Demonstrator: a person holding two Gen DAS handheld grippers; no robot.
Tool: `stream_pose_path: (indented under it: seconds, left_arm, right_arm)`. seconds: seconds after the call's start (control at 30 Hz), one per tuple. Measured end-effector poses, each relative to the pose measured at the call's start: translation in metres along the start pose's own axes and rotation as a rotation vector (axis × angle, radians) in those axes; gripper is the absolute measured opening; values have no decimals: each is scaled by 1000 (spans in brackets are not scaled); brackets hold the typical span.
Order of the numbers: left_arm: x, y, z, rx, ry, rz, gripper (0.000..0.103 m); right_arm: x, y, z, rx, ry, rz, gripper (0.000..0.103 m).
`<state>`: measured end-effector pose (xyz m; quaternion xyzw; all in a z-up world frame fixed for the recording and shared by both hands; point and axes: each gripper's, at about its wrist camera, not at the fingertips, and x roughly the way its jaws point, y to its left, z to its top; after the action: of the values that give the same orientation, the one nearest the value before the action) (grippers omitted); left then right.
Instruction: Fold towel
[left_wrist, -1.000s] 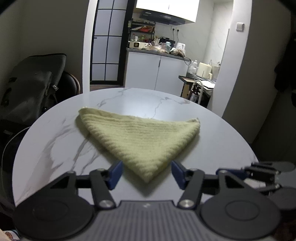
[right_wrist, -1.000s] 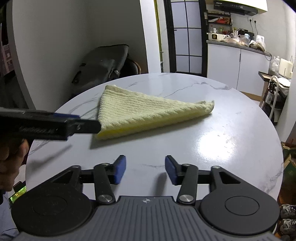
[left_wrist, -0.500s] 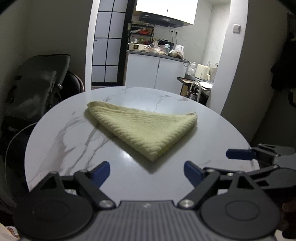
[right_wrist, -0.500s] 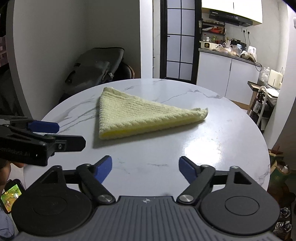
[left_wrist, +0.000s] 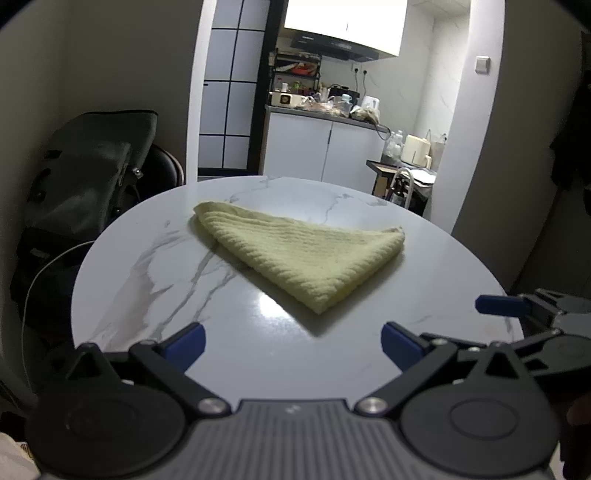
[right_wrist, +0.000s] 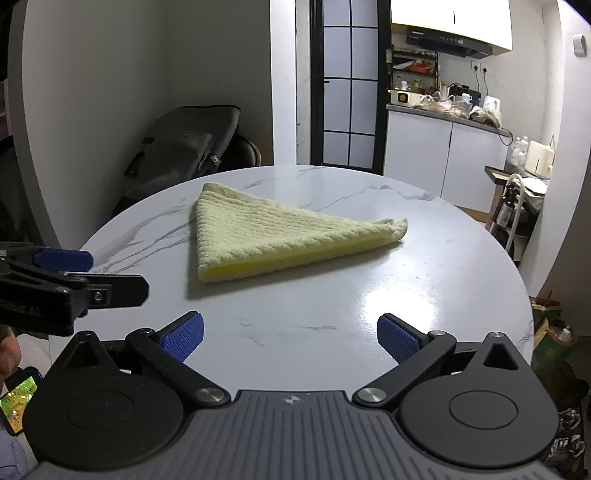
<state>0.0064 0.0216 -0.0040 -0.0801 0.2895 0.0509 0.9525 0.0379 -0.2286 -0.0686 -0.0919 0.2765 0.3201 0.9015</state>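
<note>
A pale yellow ribbed towel (left_wrist: 303, 254) lies folded into a triangle on the round white marble table (left_wrist: 155, 280); it also shows in the right wrist view (right_wrist: 273, 236). My left gripper (left_wrist: 291, 343) is open and empty, held above the table's near edge, well short of the towel's near corner. My right gripper (right_wrist: 290, 336) is open and empty, also back from the towel. The right gripper shows at the right edge of the left wrist view (left_wrist: 532, 317); the left gripper shows at the left edge of the right wrist view (right_wrist: 66, 280).
A dark bag (right_wrist: 184, 151) rests on a chair behind the table's left side. A kitchen counter with white cabinets (left_wrist: 321, 151) stands beyond. A small trolley (right_wrist: 513, 214) stands to the table's right.
Both grippers have opened wide and drawn back from the towel, which lies still on the table.
</note>
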Motion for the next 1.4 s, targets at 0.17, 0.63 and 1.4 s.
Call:
stream_pose_path:
  seconds: [0.17,0.63,1.4]
  left_arm:
    - [-10,5,-4,-39,-37,17,103]
    - [-25,11,-19,7,-60,57,103]
    - [-47,-14,-44,45,-38,8,103]
  right_arm:
    - [-8,1,-1,1,-28,-8,102]
    - [-20,2,-15,38,-29,43,102]
    - [-56,9,-38,27,-73,-3,102]
